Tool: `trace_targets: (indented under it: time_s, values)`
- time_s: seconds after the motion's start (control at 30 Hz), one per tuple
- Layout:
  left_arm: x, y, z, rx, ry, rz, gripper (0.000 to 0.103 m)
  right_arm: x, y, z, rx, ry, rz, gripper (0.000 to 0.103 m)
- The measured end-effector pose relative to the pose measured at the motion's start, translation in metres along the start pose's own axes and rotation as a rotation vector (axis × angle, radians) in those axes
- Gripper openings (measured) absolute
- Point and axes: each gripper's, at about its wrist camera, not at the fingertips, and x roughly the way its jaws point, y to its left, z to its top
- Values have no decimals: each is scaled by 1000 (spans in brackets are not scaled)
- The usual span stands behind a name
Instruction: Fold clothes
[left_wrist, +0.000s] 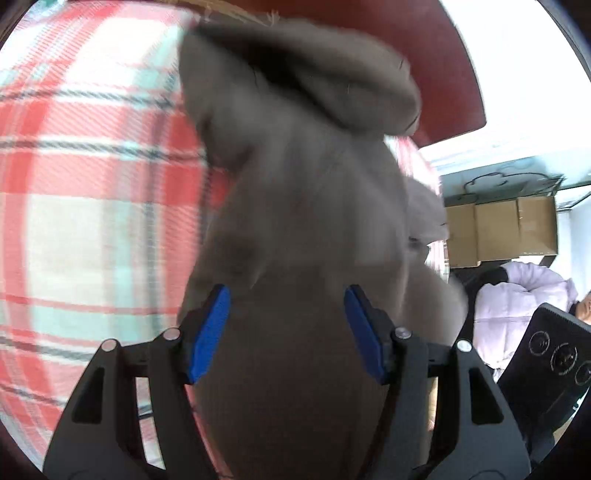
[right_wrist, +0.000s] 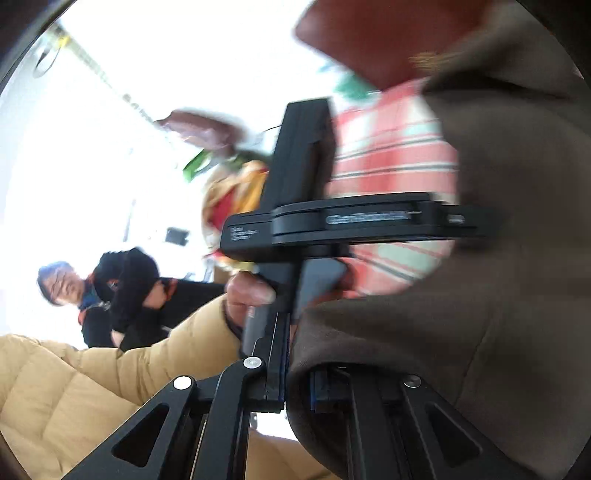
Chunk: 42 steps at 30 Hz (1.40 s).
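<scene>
A grey-brown garment (left_wrist: 295, 192) hangs bunched in front of the left wrist camera. Its thick bundle fills the gap between the blue pads (left_wrist: 210, 332) of my left gripper (left_wrist: 287, 299), which is shut on it at a wide spread. In the right wrist view the same garment (right_wrist: 498, 258) drapes over the right side. My right gripper (right_wrist: 293, 365) is shut on its folded hem, and the cloth hides one finger. Beyond it a hand (right_wrist: 247, 295) in a tan padded sleeve holds the left gripper's black body (right_wrist: 332, 221); the garment covers its fingers there.
A red, white and mint plaid cloth (left_wrist: 92, 184) covers the surface under the garment. A dark red panel (left_wrist: 436, 74) stands at its far end. Cardboard boxes (left_wrist: 509, 229) and a person in a pale jacket (left_wrist: 517, 295) are at the right. Another person in black (right_wrist: 122, 295) sits at the left.
</scene>
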Motion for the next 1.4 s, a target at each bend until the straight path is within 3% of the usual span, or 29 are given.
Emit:
trace_targets:
  time_s: [0.17, 0.27, 0.4, 0.47, 0.6, 0.63, 0.67, 0.83, 0.9, 1.07, 1.27, 1.4]
  values:
    - [-74, 45, 4, -27, -90, 105, 66, 61, 29, 29, -6, 47, 106, 7]
    - [-112, 68, 6, -56, -150, 195, 66, 98, 42, 31, 5, 58, 143, 9]
    - [-146, 81, 5, -83, -224, 283, 67, 137, 46, 61, -1, 34, 167, 10]
    - [-148, 78, 6, -87, -250, 346, 68, 153, 37, 67, 27, 39, 155, 17]
    - [-143, 83, 2, -84, -239, 356, 68, 175, 5, 57, 96, 132, 57, 21]
    - [-139, 80, 1, -71, -227, 358, 68, 176, -2, 51, 101, 162, -4, 36]
    - [-132, 76, 2, -56, -214, 361, 68, 176, -11, 45, 103, 192, -67, 43]
    - [-102, 56, 14, 17, -157, 336, 68, 125, -26, 27, 73, 213, -167, 60]
    - [-88, 47, 22, 44, -135, 327, 68, 93, -20, 23, 32, 193, -180, 61]
    - [-44, 26, 48, 109, -87, 339, 68, 0, -18, 15, -45, 95, -371, 64]
    - [4, -2, 86, 216, -77, 472, 68, -99, -38, 30, -18, -82, -632, 69]
    - [31, -16, 102, 308, -74, 584, 68, -131, -70, 55, -28, -112, -723, 72]
